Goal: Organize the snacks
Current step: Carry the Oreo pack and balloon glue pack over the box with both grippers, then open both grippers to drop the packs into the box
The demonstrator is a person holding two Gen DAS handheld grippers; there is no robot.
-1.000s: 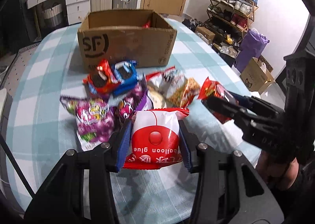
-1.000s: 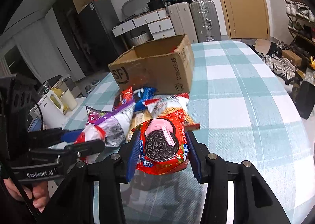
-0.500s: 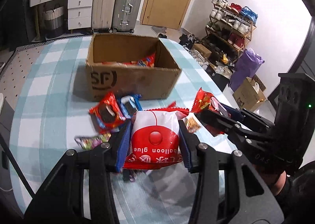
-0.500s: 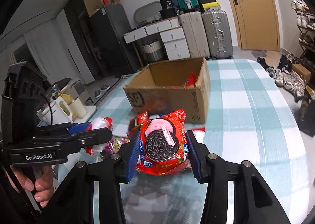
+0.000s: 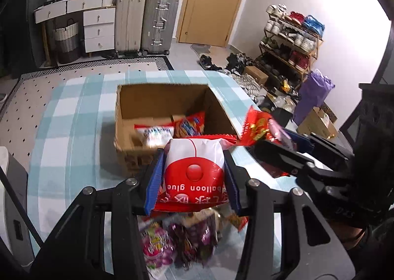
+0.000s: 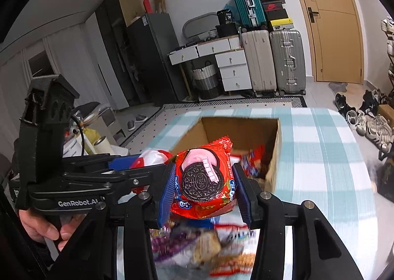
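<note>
My left gripper (image 5: 192, 179) is shut on a red and white "balloon glue" snack bag (image 5: 193, 176), held above the near wall of the open cardboard box (image 5: 128, 117). My right gripper (image 6: 202, 186) is shut on a red Oreo pack (image 6: 204, 181), raised in front of the box (image 6: 273, 156). Each gripper shows in the other's view: the right one (image 5: 283, 147) with the Oreo pack (image 5: 256, 127), the left one (image 6: 138, 169) with the white and red bag (image 6: 152, 158). The box holds a few red snack packs (image 5: 189, 124). Several loose snacks (image 5: 177, 238) lie on the table below.
The table has a light blue checked cloth (image 5: 73, 117). Loose snacks also show blurred below the right gripper (image 6: 209, 248). Suitcases (image 5: 147, 23), drawers and a door stand behind; a shoe rack (image 5: 293, 38) and bags are at the right. A kettle and cups (image 6: 98, 142) sit left.
Both grippers have risen and moved forward with their packs, from over the snack pile to the box's near wall. The box inside now shows; the pile has dropped below the fingers.
</note>
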